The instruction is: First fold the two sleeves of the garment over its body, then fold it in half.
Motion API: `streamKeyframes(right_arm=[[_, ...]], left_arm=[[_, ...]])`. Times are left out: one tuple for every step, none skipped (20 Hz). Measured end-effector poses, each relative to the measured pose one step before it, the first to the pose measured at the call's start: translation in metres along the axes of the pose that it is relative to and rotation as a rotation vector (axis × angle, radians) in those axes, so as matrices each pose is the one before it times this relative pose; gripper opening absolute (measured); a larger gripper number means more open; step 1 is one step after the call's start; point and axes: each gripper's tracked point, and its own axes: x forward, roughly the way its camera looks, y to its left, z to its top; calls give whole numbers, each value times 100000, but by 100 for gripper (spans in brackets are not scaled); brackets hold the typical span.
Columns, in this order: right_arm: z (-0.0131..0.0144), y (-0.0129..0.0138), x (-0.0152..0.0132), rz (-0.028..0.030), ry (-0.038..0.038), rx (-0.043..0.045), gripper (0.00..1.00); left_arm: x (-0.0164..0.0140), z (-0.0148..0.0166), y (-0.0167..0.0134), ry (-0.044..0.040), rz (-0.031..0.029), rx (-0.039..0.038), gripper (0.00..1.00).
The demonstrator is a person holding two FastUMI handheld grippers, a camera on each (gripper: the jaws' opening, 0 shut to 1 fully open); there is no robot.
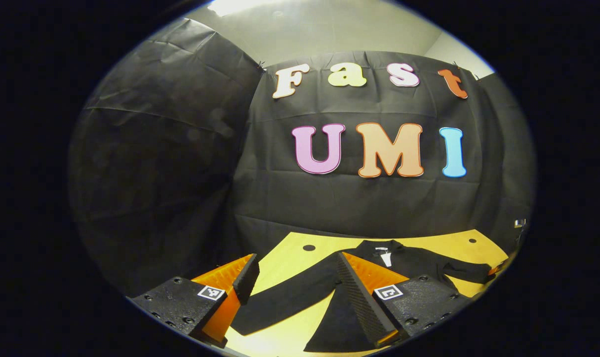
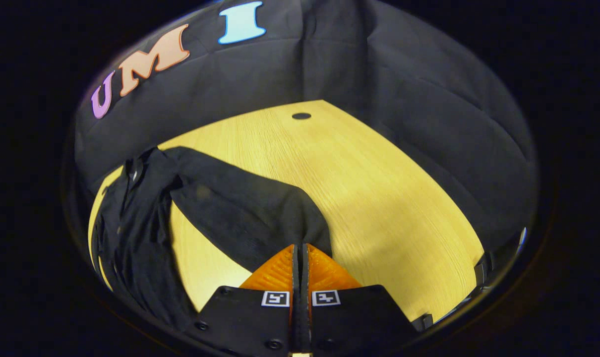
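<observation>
Between its closed fingers, the right gripper [image 2: 300,248] pinched the sleeve [image 2: 240,208]; a weak pinch could drop it. The left gripper [image 1: 295,272] was open.

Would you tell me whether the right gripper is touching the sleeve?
Touching: the right gripper view shows the right gripper shut on the sleeve cuff.

L gripper [image 1: 295,270] held above the table w/ fingers spread wide apart, nothing between them; pointing level toward the back wall; R gripper [image 2: 300,248] tilted downward, fingers pressed together (barely a slit between) pinching the sleeve [image 2: 245,213] end at their tips.
</observation>
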Motion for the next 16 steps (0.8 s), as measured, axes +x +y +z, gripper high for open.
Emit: streamKeyframes(right_arm=[[1276,809,-352,953,-2625,554,2],[1143,926,-281,1441,-1618,88,2],[1081,998,-598,1445,-1615,-1514,2],[1134,1025,-196,490,-1614,-1799,2],[1008,1275,-293,1118,-1351,-1138,2],[1094,1451,-265,2042,-1798,-172,2],[1111,1623,-278,2245,-2373,215,2],[1249,1621,-306,2443,-2127,217,2],[1079,1762,-301,2498,-2068,-200,2],[1099,1777,-156,2079,-1853,-651,2],[1103,1975,-218,1964,-1817,-393,2],[1064,1821,40,2353,-1520,-346,2],[1023,1698,271,1910,-1422,-135,2],[1031,1788,303,2230,-1213,-97,2],[1729,2955,551,2920,-2287,-1662,2],[1663,2608,550,2616,-2378,-2374,2]], left_arm=[[92,-208,342,568,121,520,92],[67,-426,326,1101,-379,271,92],[114,-219,193,353,-484,-325,92],[141,-104,374,282,-460,-498,93],[283,-235,214,438,-262,-327,93],[240,-272,184,324,-127,-321,93],[140,-108,232,196,-264,-449,93],[231,-147,246,-16,-247,-492,93],[254,-173,298,102,-192,-489,93],[168,-183,326,387,-100,-416,93],[137,-401,425,606,114,-482,93],[164,-307,422,652,170,-558,93],[191,-394,478,588,732,-366,93],[222,-509,860,889,1453,-110,93],[96,-557,807,1039,1591,-142,94],[32,-539,1204,1130,2370,-1152,93]])
